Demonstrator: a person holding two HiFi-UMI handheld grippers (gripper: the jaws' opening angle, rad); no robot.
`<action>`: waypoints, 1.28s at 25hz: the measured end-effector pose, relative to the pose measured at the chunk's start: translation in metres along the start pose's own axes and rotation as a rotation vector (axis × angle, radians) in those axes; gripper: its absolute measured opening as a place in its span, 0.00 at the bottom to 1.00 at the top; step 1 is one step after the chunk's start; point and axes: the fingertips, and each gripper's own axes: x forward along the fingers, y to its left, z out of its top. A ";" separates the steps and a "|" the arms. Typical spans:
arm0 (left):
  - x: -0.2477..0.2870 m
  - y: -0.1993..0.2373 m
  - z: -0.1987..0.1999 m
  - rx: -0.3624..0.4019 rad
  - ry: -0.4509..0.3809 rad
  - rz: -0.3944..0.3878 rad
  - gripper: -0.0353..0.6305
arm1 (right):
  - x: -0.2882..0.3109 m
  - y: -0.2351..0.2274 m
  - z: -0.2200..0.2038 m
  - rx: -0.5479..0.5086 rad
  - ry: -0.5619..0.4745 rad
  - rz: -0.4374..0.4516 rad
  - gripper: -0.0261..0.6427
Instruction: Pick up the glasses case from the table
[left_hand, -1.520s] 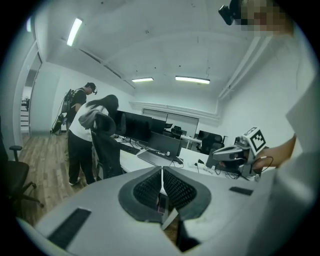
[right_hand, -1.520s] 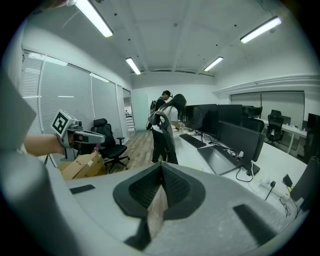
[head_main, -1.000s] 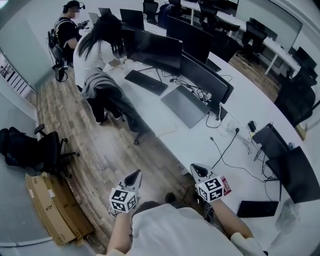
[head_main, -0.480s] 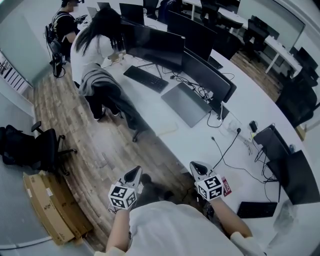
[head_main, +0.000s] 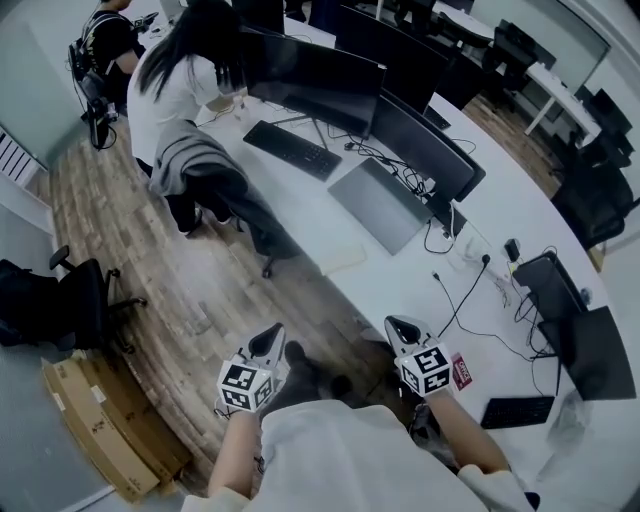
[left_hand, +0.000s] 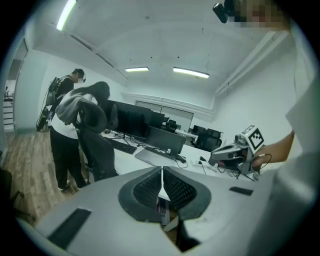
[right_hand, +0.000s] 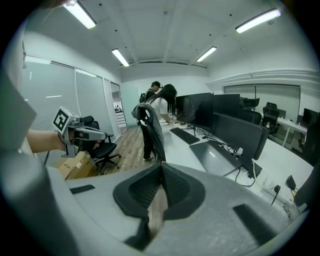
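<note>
Standing near the person, I see that both grippers have come a little forward, toward 12 o'clock, along the edge of the white worktop (head_main: 400, 280). The head view has tipped with them, so the laptop (head_main: 385, 205) now sits slightly lower and more to the right than a second ago. The left gripper (head_main: 272, 342) hangs over the wooden floor (head_main: 200, 300), and the right gripper (head_main: 400, 330) hangs over the worktop's edge. The jaws of both are pressed together with nothing between them, as each gripper view shows plainly.

The glasses case I cannot name for sure. A small red thing (head_main: 462, 370) lies on the worktop at 3 o'clock of the right gripper, just beside it. It may be the case, but it is too small to tell, and it has not moved.

So I judge that the task is only at the approach: nothing is touched and nothing is lifted. Before any grasp one pair of jaws must first spread, and the right gripper looks better placed for it.
</note>
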 end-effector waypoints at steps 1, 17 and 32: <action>0.003 0.007 0.000 -0.003 0.007 -0.009 0.07 | 0.006 0.000 0.002 0.004 0.007 -0.007 0.04; 0.066 0.095 0.002 0.007 0.101 -0.168 0.07 | 0.115 -0.001 0.038 -0.020 0.086 -0.054 0.04; 0.097 0.151 -0.004 0.119 0.162 -0.252 0.07 | 0.209 0.003 0.031 -0.102 0.232 -0.018 0.11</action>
